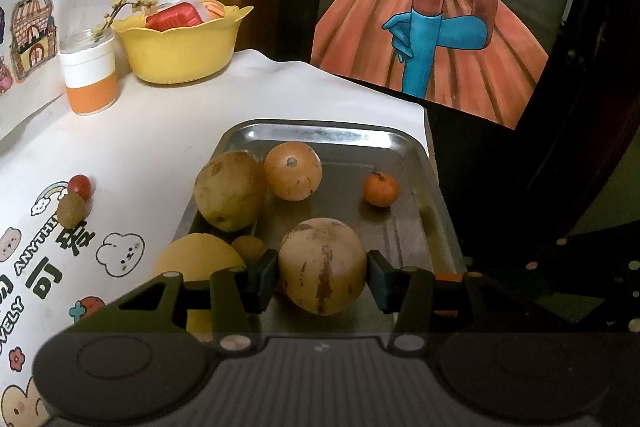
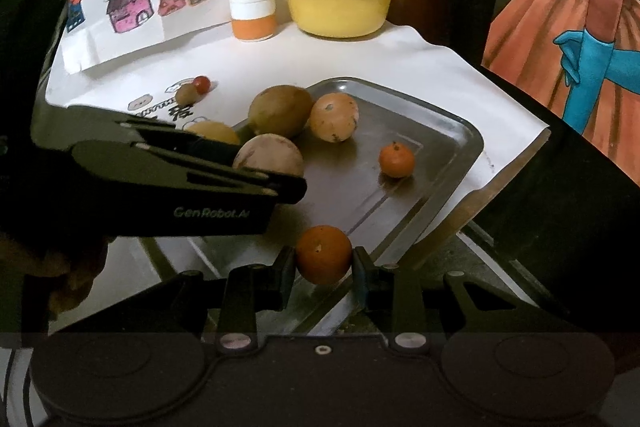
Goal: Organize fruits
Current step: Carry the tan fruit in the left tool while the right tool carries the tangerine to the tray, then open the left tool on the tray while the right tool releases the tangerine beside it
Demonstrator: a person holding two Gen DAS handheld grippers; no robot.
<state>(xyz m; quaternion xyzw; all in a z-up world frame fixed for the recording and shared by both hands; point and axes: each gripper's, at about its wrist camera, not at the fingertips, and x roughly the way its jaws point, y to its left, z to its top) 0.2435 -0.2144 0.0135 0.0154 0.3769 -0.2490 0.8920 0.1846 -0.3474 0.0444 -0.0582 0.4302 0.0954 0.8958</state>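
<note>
In the left wrist view, the left gripper (image 1: 322,273) is clamped on a pale, round melon (image 1: 322,265) streaked with brown, low in the frame's centre above the near end of the tray (image 1: 416,147). The melon's skin looks smooth and waxy, so it could slip from the small pads if the hand tilts, and a fall would knock the fruit lying below it. In the tray lie a dull green-brown pear (image 1: 229,190), a second speckled melon (image 1: 293,171) and a small mandarin (image 1: 381,189); a tomato (image 1: 80,185) and a kiwi (image 1: 71,210) sit left on the printed cloth. In the right wrist view, the right gripper (image 2: 324,261) is closed on a dimpled orange (image 2: 324,254), bottom centre, over the tray's near rim. The steel tray is shiny and slick, with a low lip, so round fruit set down carelessly could roll toward the table's edge at right. The left gripper reaches in from the left; the two tools could collide over the tray.
</note>
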